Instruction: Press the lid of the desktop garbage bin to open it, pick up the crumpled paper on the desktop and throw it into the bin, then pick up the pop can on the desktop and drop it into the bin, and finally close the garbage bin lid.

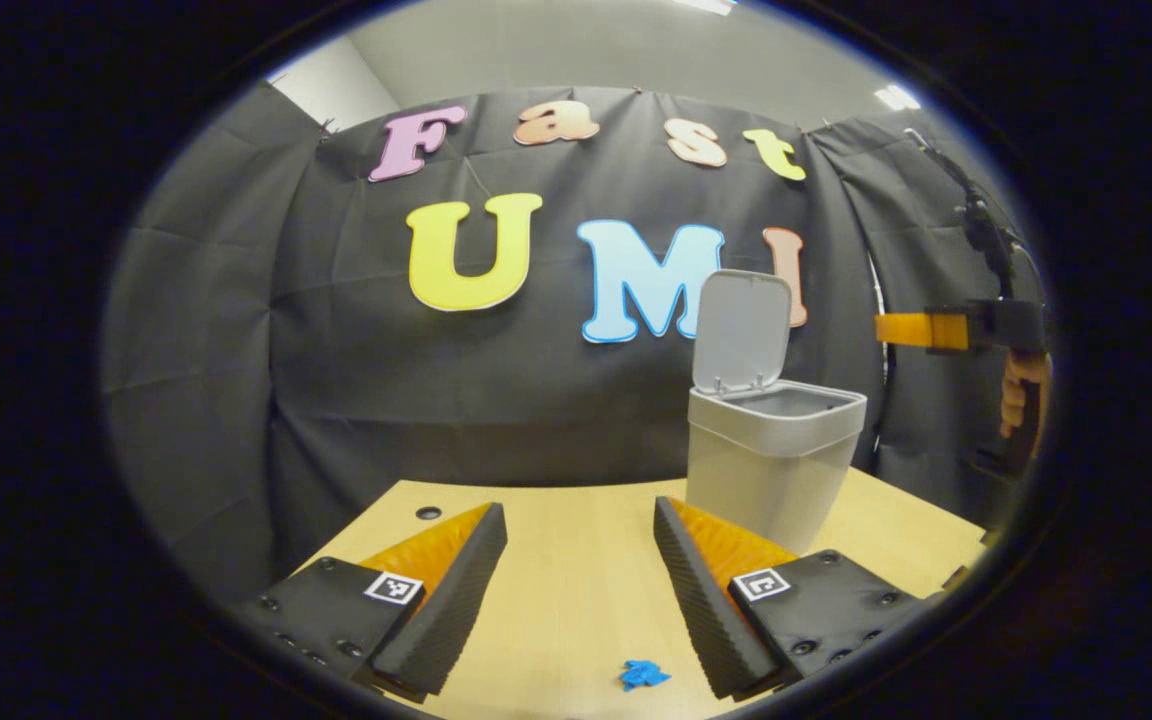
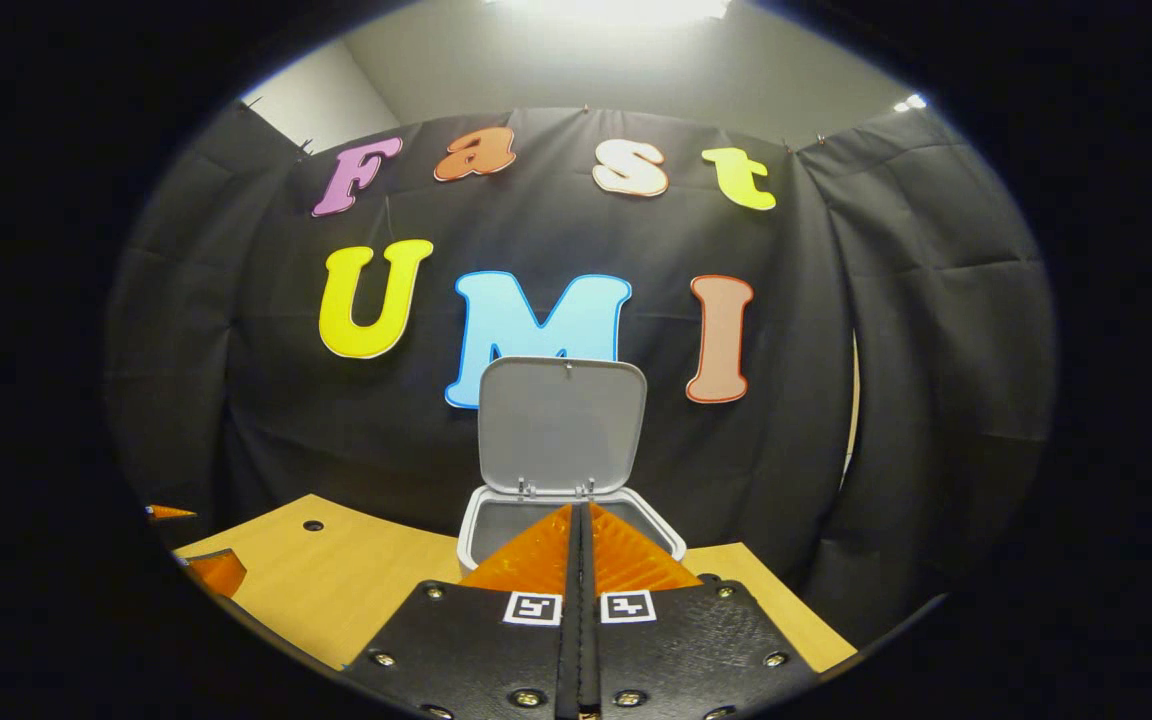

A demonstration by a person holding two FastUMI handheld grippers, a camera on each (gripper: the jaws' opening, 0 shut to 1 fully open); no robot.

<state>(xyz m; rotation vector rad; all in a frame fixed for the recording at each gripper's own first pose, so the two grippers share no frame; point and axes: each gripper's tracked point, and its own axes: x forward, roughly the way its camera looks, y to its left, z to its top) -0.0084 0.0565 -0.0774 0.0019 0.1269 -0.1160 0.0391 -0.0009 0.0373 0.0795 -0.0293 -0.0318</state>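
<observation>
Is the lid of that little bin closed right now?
No, the lid stands upright behind the bin, leaving the top open.

Left gripper view: low over the wooden desktop [image 1: 576,560], facing the booth's back wall; garbage bin [image 1: 771,460] near, to the right.
Right gripper view: higher, close behind the garbage bin [image 2: 568,520], looking straight at its raised lid [image 2: 561,425].
Shared: bin, lid [image 1: 742,330], desktop [image 2: 336,580], back wall.

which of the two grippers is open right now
The left gripper: its fingers are spread wide over the table, above the blue crumpled paper. The right gripper has its fingers closed together before the open bin.
</observation>
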